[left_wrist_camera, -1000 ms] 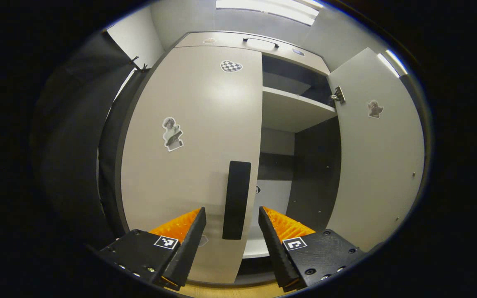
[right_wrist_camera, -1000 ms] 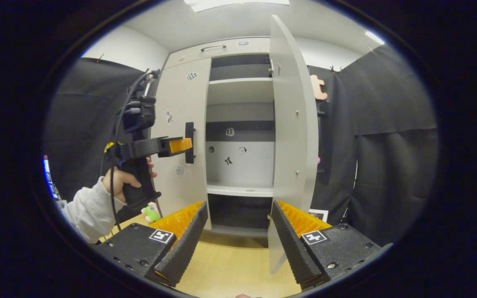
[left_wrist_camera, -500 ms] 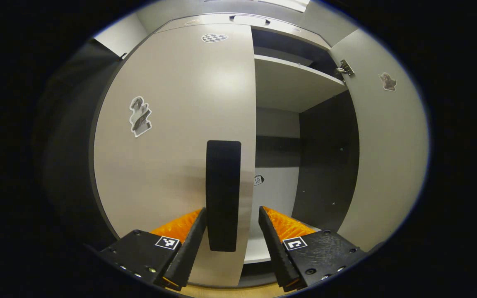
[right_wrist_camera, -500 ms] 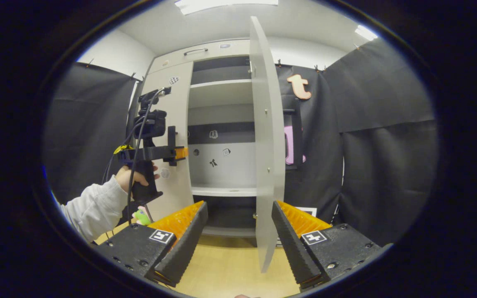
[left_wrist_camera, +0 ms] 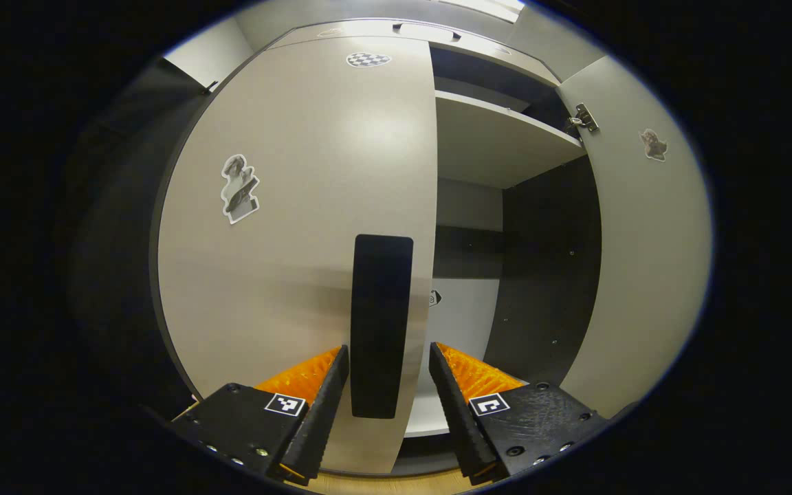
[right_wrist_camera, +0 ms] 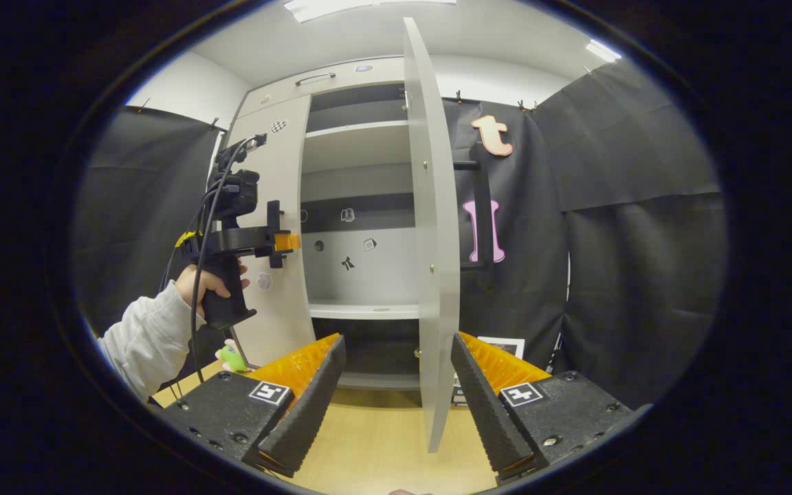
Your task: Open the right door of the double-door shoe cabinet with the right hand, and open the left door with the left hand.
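A: Shoe cabinet [right_wrist_camera: 361,206], double-door, pale grey, against black cloth wall. Door status?

B: Right door [right_wrist_camera: 427,227] swung out, seen edge-on in right gripper view; hinge [left_wrist_camera: 583,118] visible at top in left gripper view. Left door [left_wrist_camera: 300,227] closed or nearly so; cannot tell which.

A: Left gripper [left_wrist_camera: 388,385]?

B: Fingers [left_wrist_camera: 320,412] moderately apart, straddling black vertical handle [left_wrist_camera: 381,323] of left door, not pressing on it. Also seen in right gripper view [right_wrist_camera: 279,242], held by hand [right_wrist_camera: 207,285] in pale sleeve [right_wrist_camera: 141,337], tips at the handle.

A: Right gripper [right_wrist_camera: 396,392]?

B: Fingers [right_wrist_camera: 310,405] apart, holding nothing; lower edge of right door between them, farther off.

A: Interior?

B: Shelves [right_wrist_camera: 361,311] bare; small stickers [right_wrist_camera: 348,262] on back panel. Stickers on left door front: figure [left_wrist_camera: 239,189], checkered heart [left_wrist_camera: 368,60].

A: Other?

B: Wooden floor [right_wrist_camera: 382,447]; small green toy [right_wrist_camera: 231,357] near sleeve.
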Motion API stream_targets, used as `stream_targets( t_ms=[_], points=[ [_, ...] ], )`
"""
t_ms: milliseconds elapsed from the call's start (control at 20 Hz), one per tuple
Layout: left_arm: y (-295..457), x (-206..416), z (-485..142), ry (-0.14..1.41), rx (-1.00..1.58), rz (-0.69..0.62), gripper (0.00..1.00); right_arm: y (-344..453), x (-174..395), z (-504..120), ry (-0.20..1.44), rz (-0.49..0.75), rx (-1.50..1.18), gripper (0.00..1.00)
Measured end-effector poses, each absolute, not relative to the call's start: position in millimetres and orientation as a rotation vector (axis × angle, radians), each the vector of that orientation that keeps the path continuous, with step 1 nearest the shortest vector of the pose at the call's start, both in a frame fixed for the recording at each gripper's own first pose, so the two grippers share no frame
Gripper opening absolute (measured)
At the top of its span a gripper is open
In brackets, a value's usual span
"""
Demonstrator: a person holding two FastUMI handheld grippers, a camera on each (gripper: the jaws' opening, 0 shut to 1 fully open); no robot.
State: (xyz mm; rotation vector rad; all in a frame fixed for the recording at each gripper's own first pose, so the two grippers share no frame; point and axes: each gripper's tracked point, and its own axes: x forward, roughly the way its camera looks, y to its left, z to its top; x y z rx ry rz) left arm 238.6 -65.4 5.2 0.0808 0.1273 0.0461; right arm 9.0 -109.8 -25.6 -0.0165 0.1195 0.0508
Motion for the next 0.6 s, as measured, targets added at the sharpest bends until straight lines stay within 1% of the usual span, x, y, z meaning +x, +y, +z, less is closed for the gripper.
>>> stream_targets(
  t_ms=[100, 200, 250, 300, 350, 400, 500, 550, 600],
  points=[
    [-62, 239, 6, 0.126, 0.073, 0.043, 0.71, -108, 10, -30, 0.126, 0.057, -0.012, 0.96],
    [-57, 237, 8, 0.123, 0.055, 0.046, 0.51, -110, 10, -35, 0.137, 0.051, -0.015, 0.96],
    [-57, 239, 6, 0.127, 0.058, 0.035, 0.34, -111, 10, -36, 0.14, 0.05, -0.013, 0.96],
    [-57, 237, 6, 0.123, 0.066, 0.024, 0.34, -111, 10, -37, 0.141, 0.049, -0.01, 0.98],
    [-56, 239, 6, 0.111, 0.082, 0.018, 0.3, -112, 9, -38, 0.143, 0.05, -0.006, 0.96],
    [-57, 237, 6, 0.107, 0.096, 0.01, 0.24, -112, 9, -38, 0.143, 0.049, -0.002, 0.98],
    [-57, 240, 6, 0.095, 0.108, -0.008, 0.13, -113, 7, -40, 0.146, 0.047, 0.004, 0.98],
    [-57, 236, 6, 0.099, 0.108, -0.013, 0.1, -113, 7, -41, 0.149, 0.045, 0.006, 0.96],
    [-56, 235, 6, 0.108, 0.105, -0.007, 0.1, -114, 7, -42, 0.152, 0.045, 0.007, 0.98]
  ],
)
